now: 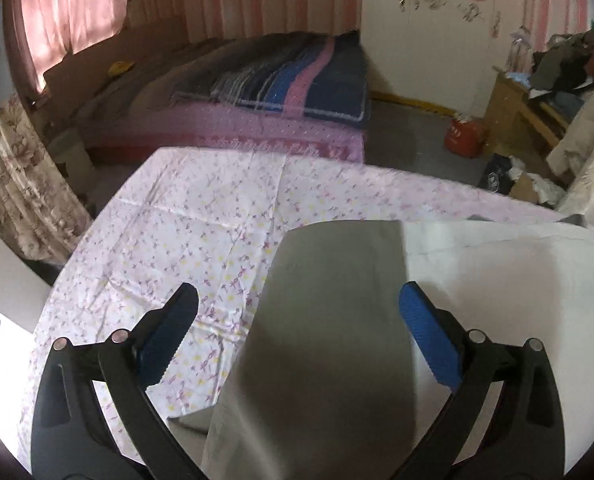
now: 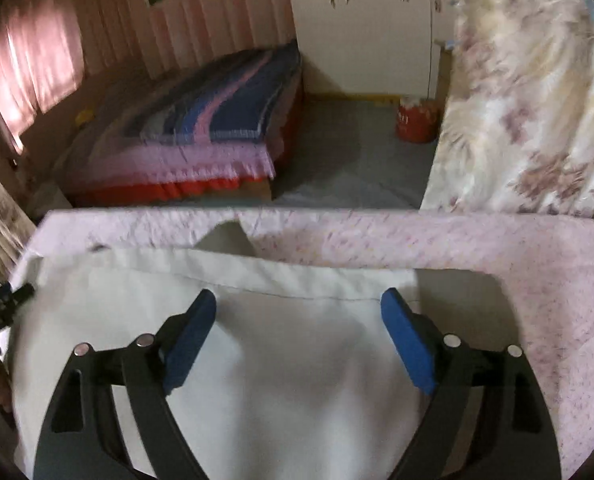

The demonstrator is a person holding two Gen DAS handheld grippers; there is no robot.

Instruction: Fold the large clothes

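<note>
A large white garment lies spread on a table covered with a pink floral cloth. A folded flap of it, grey in shadow, runs between the fingers of my left gripper, which is open and hovers above it. In the right wrist view the same white garment lies flat with a seam near its far edge. My right gripper is open above it and holds nothing. The tip of the left gripper shows at the left edge.
A bed with a striped blue and pink blanket stands beyond the table across a grey floor. A red container sits by the white wardrobe. A floral quilt hangs at the right. A cluttered wooden shelf stands far right.
</note>
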